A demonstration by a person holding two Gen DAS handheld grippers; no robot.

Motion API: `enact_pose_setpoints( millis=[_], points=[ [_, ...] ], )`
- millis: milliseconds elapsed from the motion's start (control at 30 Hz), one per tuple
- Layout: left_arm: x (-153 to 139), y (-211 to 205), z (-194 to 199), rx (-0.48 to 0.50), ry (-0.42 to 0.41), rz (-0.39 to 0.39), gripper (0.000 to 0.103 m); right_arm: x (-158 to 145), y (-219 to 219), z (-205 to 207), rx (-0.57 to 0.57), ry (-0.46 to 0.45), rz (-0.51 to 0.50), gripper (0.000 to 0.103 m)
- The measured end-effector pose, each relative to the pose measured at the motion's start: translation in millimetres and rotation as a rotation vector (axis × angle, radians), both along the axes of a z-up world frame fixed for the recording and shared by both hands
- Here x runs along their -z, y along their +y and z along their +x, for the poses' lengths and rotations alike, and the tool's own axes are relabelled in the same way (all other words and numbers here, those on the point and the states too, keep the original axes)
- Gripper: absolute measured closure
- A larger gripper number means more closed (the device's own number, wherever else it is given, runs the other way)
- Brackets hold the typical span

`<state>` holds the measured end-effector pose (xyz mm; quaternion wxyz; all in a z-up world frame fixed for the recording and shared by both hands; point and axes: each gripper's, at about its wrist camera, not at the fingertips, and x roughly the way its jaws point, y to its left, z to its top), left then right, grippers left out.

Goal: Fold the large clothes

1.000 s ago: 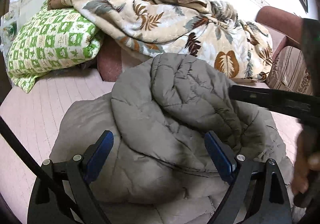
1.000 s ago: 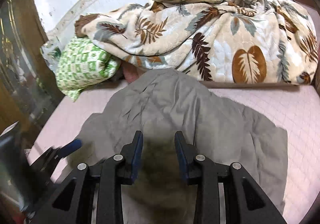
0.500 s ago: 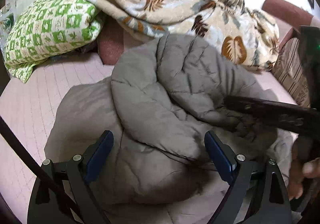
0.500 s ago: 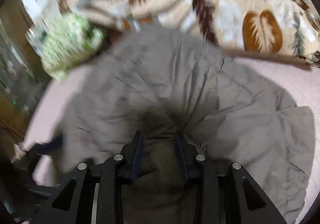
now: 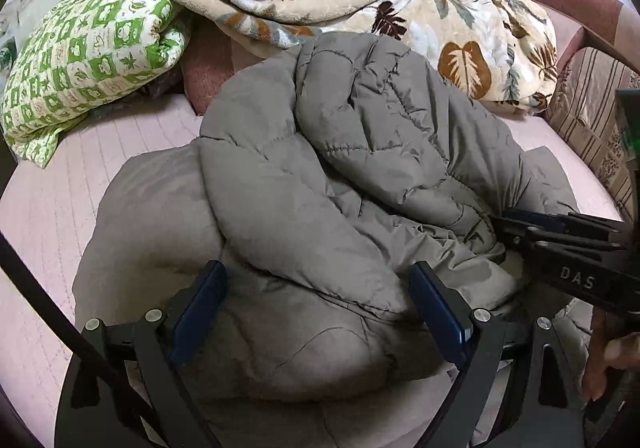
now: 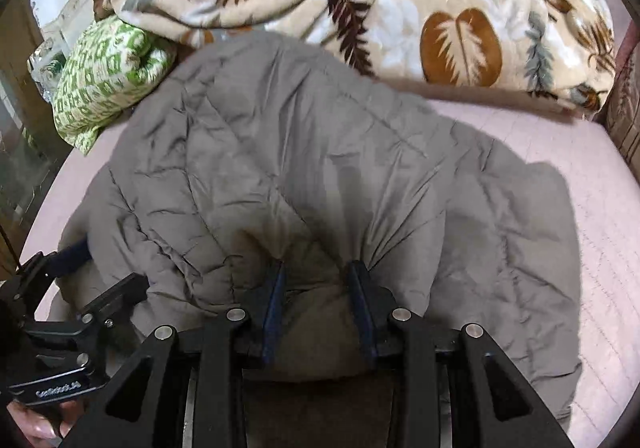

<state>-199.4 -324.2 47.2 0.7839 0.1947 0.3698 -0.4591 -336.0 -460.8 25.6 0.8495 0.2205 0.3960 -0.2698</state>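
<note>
Clenched on a puffy fold of the quilted grey jacket [image 6: 304, 152], my right claw [image 6: 318, 280] hides its tips; my left claw [image 5: 320, 308] gapes wide over it.

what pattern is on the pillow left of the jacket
Green and white checks, clearest in the left wrist view: pillow.

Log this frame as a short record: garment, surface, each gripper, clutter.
garment: grey puffer jacket, partly folded over itself
surface: pink bed sheet
right gripper: shut on a bunched fold of the jacket
left gripper: open, jaws astride the jacket
clutter: leaf-print blanket and green patterned pillow behind the jacket
</note>
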Motion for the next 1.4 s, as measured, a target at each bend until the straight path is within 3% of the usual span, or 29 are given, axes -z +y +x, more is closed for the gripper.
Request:
enact_pose_setpoints(
  millis=[233,467,667,833,1000,1400],
  points=[
    [-22,9,-6,0.011,0.011,-0.057,0.011,-33,25,-21,-0.021,-0.094,-0.011,0.067],
    [-50,22,-20,0.029,-0.019,-0.088,0.011,-44,67,-39,-0.069,-0.1,-0.001,0.067],
    [-58,34,-27,0.032,0.001,-0.085,0.011,-45,94,-74,-0.075,-0.101,0.021,0.064],
    [-41,41,-28,0.019,0.027,-0.026,0.011,-43,102,-108,-0.038,-0.112,0.064,0.062],
    [-14,58,-17,-0.033,0.155,0.03,0.011,-38,115,-134,-0.036,-0.098,0.084,0.062],
    [10,117,-65,-0.054,0.186,0.075,0.011,-7,152,-171,-0.058,-0.018,0.097,0.062]
  ],
)
